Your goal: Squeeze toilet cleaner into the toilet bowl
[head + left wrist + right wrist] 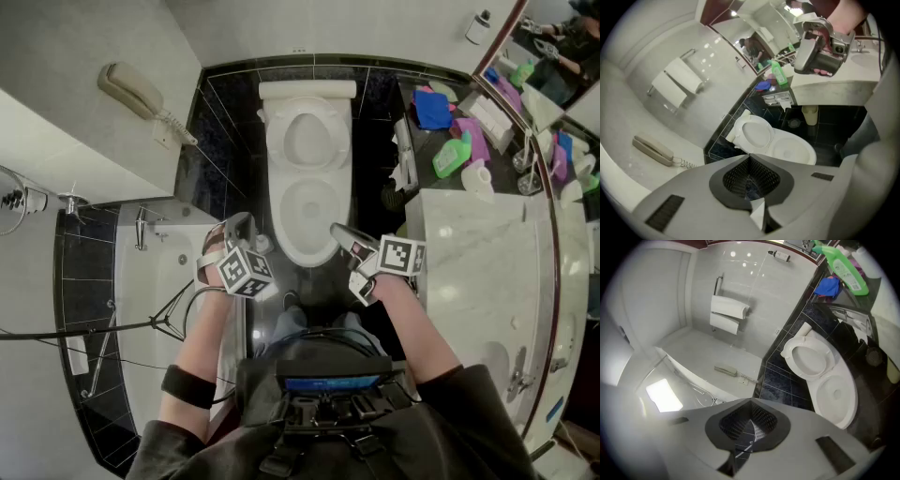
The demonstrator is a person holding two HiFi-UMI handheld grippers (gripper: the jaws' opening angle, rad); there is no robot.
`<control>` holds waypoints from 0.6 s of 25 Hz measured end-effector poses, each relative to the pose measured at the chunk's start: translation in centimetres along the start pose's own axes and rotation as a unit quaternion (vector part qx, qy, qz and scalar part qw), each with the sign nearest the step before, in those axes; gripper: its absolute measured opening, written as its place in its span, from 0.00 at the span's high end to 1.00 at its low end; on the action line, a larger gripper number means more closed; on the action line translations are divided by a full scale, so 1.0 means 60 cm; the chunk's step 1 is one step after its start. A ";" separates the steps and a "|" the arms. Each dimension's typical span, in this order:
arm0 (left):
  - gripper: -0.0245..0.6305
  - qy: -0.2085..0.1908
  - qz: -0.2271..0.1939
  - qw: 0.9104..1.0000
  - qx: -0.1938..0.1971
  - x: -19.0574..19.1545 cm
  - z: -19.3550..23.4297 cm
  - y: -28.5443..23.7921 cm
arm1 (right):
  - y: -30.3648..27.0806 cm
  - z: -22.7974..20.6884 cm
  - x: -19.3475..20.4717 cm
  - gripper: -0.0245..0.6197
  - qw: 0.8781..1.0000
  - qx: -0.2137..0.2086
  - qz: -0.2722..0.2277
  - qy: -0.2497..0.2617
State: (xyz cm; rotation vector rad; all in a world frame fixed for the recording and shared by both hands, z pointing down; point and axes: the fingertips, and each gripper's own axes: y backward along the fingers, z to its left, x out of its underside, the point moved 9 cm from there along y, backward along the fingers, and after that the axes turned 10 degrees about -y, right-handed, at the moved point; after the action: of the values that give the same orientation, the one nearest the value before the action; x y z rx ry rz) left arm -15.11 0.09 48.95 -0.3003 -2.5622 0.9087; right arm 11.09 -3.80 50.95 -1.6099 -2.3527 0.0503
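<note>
The white toilet (pixel 307 211) stands straight ahead with its lid raised and its bowl open (pixel 792 152) (pixel 834 394). A green cleaner bottle (pixel 452 156) lies on the dark shelf right of the toilet; it also shows in the left gripper view (pixel 778 74) and the right gripper view (pixel 847 269). My left gripper (pixel 240 228) hovers at the bowl's near left, my right gripper (pixel 341 233) at its near right. Both are shut with nothing between the jaws (pixel 751 182) (pixel 749 428), and both are well away from the bottle.
A wall phone (pixel 137 91) hangs at the left above the bathtub (pixel 159 309). A marble counter (pixel 478 272) runs along the right, with a blue cloth (pixel 432 109) and a white bottle (pixel 477 178) on the shelf behind. A small bin (pixel 810 115) stands beside the toilet.
</note>
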 end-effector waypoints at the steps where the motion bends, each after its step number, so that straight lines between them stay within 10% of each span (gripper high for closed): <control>1: 0.96 0.021 -0.003 1.000 0.006 -0.003 -0.002 0.000 | 0.006 0.004 -0.007 0.95 1.000 0.011 -0.001 0.020; 10: 0.96 0.190 -0.042 0.980 0.053 -0.036 -0.019 0.001 | 0.065 -0.003 -0.051 0.95 0.982 0.118 -0.040 0.143; 15: 0.96 0.319 -0.067 0.942 0.079 -0.041 -0.019 0.005 | 0.100 -0.022 -0.060 0.95 0.931 0.227 -0.045 0.282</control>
State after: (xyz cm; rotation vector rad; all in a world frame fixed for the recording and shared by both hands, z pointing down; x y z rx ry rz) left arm -12.37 0.11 48.81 -0.3073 -1.8790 0.7957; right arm 18.08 -5.03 50.28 -1.1055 -1.7971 0.0905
